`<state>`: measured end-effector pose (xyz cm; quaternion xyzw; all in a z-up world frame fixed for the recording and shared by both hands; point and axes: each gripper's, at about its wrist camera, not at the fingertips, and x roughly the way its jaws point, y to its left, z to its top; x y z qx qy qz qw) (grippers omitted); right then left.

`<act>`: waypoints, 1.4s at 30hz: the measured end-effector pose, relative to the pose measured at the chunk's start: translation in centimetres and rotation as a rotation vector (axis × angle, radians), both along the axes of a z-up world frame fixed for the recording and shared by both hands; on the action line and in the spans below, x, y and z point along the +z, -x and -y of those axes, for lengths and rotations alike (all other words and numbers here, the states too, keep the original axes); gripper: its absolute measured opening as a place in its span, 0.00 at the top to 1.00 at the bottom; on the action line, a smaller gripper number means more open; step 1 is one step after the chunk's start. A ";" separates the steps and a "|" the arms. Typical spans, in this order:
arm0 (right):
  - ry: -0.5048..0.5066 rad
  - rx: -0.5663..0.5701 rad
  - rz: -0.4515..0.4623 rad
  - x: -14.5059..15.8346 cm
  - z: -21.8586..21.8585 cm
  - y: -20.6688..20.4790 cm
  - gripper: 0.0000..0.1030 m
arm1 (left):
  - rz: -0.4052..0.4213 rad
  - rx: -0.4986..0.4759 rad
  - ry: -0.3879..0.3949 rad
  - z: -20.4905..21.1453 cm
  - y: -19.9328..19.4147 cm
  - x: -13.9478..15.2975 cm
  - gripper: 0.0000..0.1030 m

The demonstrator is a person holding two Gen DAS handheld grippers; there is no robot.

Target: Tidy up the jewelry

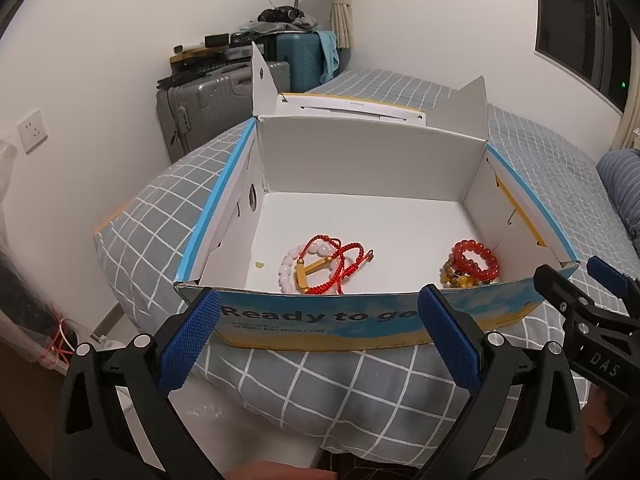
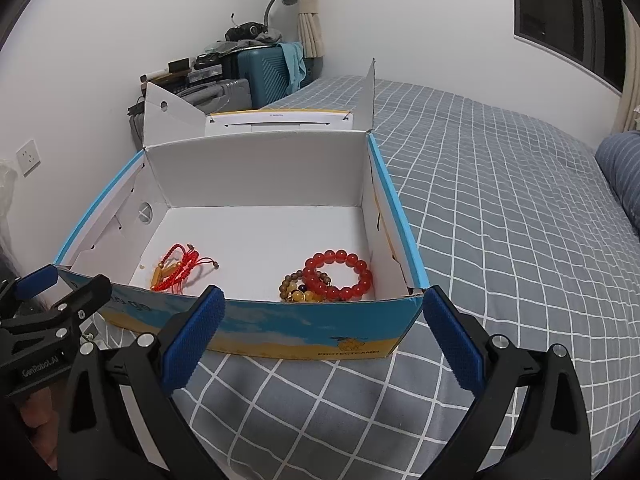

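An open cardboard box (image 1: 360,316) (image 2: 304,328) with a blue and yellow front wall sits on the bed. Inside, at the left, lie a red cord bracelet (image 1: 340,260) (image 2: 184,266), a white bead bracelet (image 1: 289,266) and a gold bar charm (image 1: 310,270). At the right lie a red bead bracelet (image 1: 476,260) (image 2: 340,274) and brown and amber bead bracelets (image 1: 456,276) (image 2: 296,286). My left gripper (image 1: 320,320) is open and empty in front of the box. My right gripper (image 2: 324,316) is open and empty, also in front of it.
The bed has a grey checked cover (image 2: 500,220). Suitcases (image 1: 208,100) and clutter stand against the far wall. A striped pillow (image 2: 620,168) lies at the right. The box lid (image 1: 352,106) is folded back behind the box. A wall socket (image 1: 32,130) is at the left.
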<state>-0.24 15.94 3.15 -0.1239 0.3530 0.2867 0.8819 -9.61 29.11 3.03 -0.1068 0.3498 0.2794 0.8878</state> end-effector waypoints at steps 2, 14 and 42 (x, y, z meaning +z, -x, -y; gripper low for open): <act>0.001 0.000 -0.002 0.1 -0.1 -0.1 0.07 | 0.001 -0.004 -0.003 0.1 0.0 0.0 0.06; 0.002 0.003 -0.004 0.1 -0.3 -0.1 0.07 | 0.005 0.004 -0.002 0.3 0.1 0.1 0.06; 0.000 0.006 -0.012 -0.4 -0.3 0.5 0.07 | -0.009 -0.001 0.007 0.4 -0.1 0.0 0.06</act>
